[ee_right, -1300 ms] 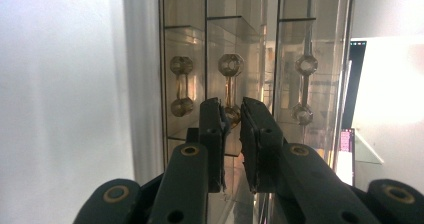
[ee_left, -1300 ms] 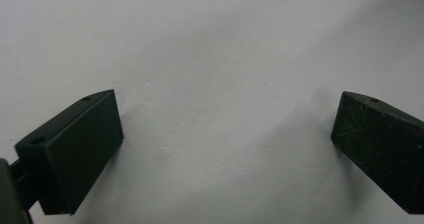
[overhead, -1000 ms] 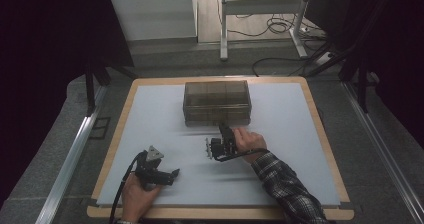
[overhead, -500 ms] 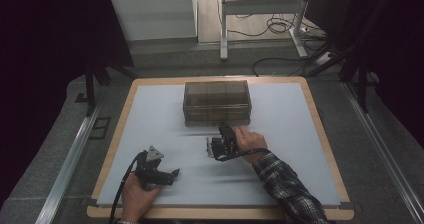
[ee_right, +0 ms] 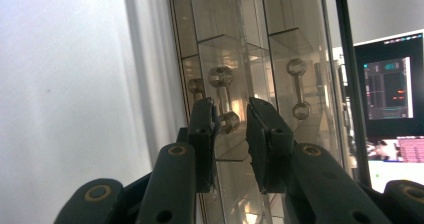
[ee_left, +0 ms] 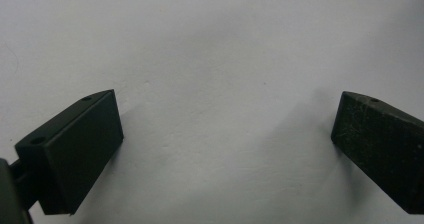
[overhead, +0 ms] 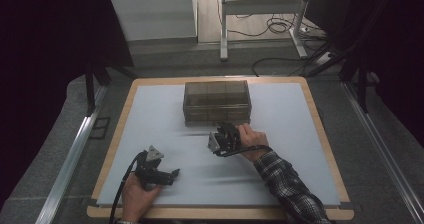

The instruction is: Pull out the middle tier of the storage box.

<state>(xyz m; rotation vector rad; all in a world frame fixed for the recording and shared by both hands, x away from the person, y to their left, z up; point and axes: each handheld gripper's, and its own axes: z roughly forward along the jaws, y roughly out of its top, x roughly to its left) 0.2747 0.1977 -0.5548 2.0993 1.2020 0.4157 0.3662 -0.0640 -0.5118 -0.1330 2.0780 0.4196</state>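
- High view: we see a smoky clear drawer box [overhead: 216,102] standing at the far middle of the pale blue mat [overhead: 150,114], with the right gripper [overhead: 223,136] just in front of its near face.
- The left gripper [overhead: 172,174] lies low over the mat at the near left, well apart from the box and idle.
- Right gripper view brings us close: its camera is rolled, so the box front runs upright through the frame. We see the drawer fronts and their dumbbell-shaped handles, one handle [ee_right: 223,98] just beyond the fingertips [ee_right: 202,115] and another [ee_right: 298,88] on the next drawer.
- The right jaws stand a narrow gap apart with nothing between them yet; we cannot tell from here whether a tip already touches the handle.
- Left gripper view shows its jaws spread wide, with bare mat between them and nothing held.
- We judge the step in hand to be the approach to a drawer handle, with the pull not yet begun.
- The next move, as we read it, calls for easing forward until the bar sits between the jaws, closing on it, then drawing straight toward the near edge.
- The light box may slide, so the left gripper could brace it.
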